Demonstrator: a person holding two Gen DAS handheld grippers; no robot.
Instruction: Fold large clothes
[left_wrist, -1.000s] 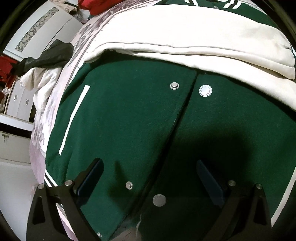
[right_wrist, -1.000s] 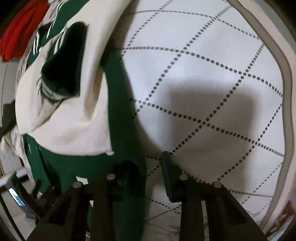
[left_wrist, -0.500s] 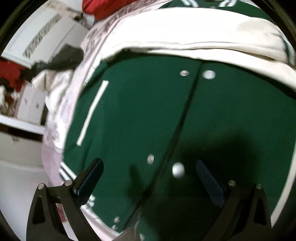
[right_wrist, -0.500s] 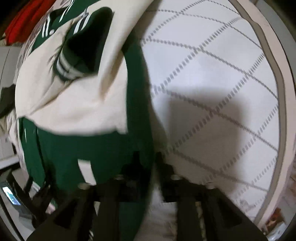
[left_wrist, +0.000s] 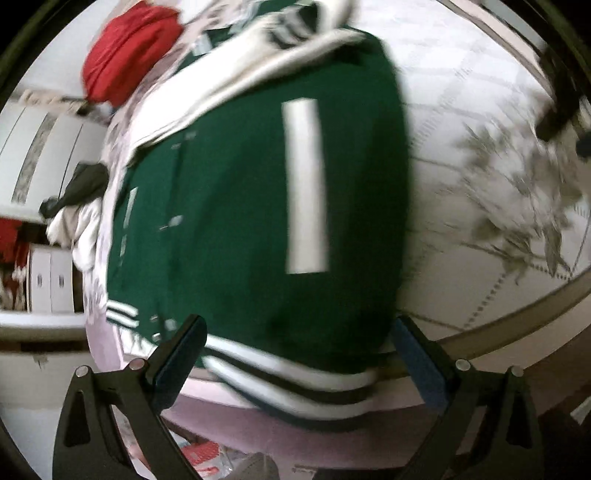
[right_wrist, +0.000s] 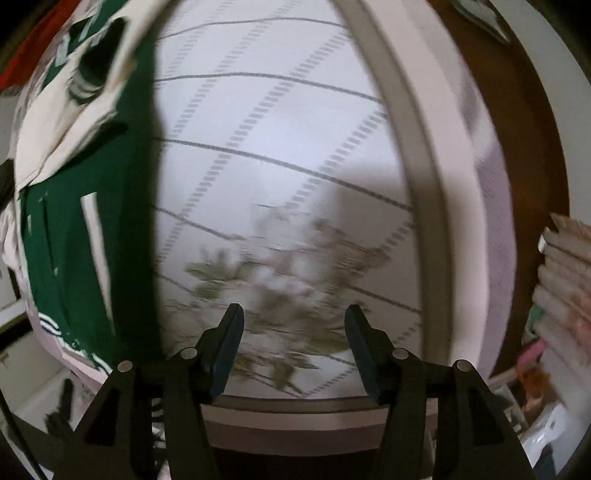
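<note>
Both tongs, left tongs (left_wrist: 295, 354) and right tongs (right_wrist: 293, 347), stand spread and empty, the right's jaws having just been opening with nothing between them. The green varsity jacket (left_wrist: 240, 229) has its hem at six o'clock overhanging the bed (right_wrist: 280, 122) edge, so it could slide off.

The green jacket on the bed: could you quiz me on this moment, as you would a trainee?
1. True or false: the right gripper is clamped on the jacket.
2. What lies under the right gripper? A) the jacket's cream sleeve B) the quilt's flower print C) a red garment
3. What colour are the stripes on the jacket's hem?

Key:
1. False. Its jaws have just been opening and nothing is between them.
2. B
3. White.
</note>
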